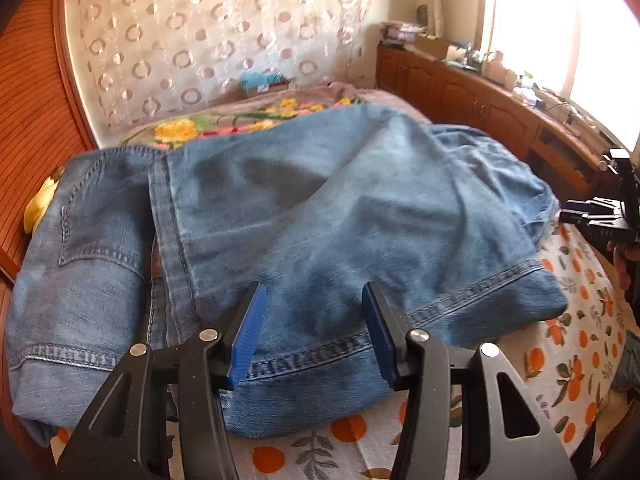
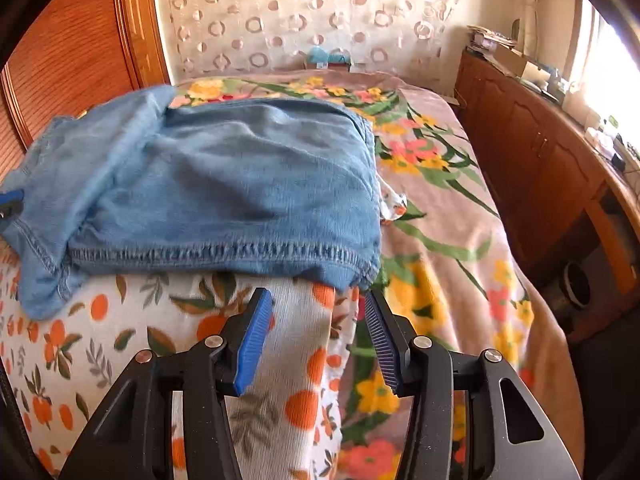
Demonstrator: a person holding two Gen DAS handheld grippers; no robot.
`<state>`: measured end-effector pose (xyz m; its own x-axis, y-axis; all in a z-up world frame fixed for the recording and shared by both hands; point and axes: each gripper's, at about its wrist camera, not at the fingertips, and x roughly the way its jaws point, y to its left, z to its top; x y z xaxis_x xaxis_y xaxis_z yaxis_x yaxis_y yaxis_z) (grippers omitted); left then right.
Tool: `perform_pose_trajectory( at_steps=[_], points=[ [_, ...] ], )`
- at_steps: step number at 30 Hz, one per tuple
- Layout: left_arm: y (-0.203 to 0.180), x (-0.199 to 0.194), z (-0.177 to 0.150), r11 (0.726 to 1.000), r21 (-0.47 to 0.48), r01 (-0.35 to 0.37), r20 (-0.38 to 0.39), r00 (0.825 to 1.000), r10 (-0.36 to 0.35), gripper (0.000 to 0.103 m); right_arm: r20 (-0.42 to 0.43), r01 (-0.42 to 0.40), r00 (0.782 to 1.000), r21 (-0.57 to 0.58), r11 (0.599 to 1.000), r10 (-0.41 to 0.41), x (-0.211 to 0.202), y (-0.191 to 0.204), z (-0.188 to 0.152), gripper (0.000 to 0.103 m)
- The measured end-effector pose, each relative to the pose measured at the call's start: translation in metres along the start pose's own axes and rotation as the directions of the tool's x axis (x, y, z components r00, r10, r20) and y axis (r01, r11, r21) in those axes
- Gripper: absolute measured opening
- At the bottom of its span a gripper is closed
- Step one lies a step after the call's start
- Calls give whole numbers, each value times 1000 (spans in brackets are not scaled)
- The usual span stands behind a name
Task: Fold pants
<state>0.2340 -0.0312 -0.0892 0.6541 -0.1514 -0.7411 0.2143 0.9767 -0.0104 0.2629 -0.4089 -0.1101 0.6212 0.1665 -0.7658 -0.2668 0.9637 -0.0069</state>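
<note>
Denim pants [image 1: 304,208], faded blue with stitched hems, folded in a soft heap on orange-print sheet [image 1: 560,344], left gripper [image 1: 314,300] released above hem at six o'clock, right gripper [image 2: 318,300] released, ribbed blue pads [image 2: 252,344] apart over sheet.

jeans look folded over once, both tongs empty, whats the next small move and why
Probably bring the left tongs down onto the hemmed edge of the jeans just ahead of them. They are open with denim below, while the right tongs, also open, hold nothing and sit off the jeans over the orange-print sheet.
</note>
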Motion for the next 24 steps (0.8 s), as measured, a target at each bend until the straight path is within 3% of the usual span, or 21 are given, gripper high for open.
perform_pose_trajectory(
  at_steps=[6, 11, 12, 13, 16, 24],
  points=[
    [5, 8, -6, 1000, -4, 1, -23, 1000, -1, 51, 23, -5, 1000, 12, 1000, 5, 18, -7, 16, 51],
    [7, 9, -7, 1000, -7, 13, -21, 1000, -13, 51, 60, -62, 997, 146, 987, 53, 27, -29, 7, 51],
    [7, 9, -7, 1000, -8, 16, -21, 1000, -16, 51, 62, -69, 996, 154, 986, 60, 28, -30, 6, 48],
    [8, 9, -8, 1000, -9, 20, -21, 1000, -21, 51, 68, -80, 995, 151, 985, 70, 29, -31, 5, 36],
    [9, 8, -9, 1000, -12, 28, -17, 999, -28, 51, 93, -45, 995, 135, 990, 33, 21, -26, 4, 15],
    [10, -1, -12, 1000, -19, 25, 4, 1000, -25, 51, 267, -42, 964, 90, 995, 17, -23, 2, 26, 10]
  ],
)
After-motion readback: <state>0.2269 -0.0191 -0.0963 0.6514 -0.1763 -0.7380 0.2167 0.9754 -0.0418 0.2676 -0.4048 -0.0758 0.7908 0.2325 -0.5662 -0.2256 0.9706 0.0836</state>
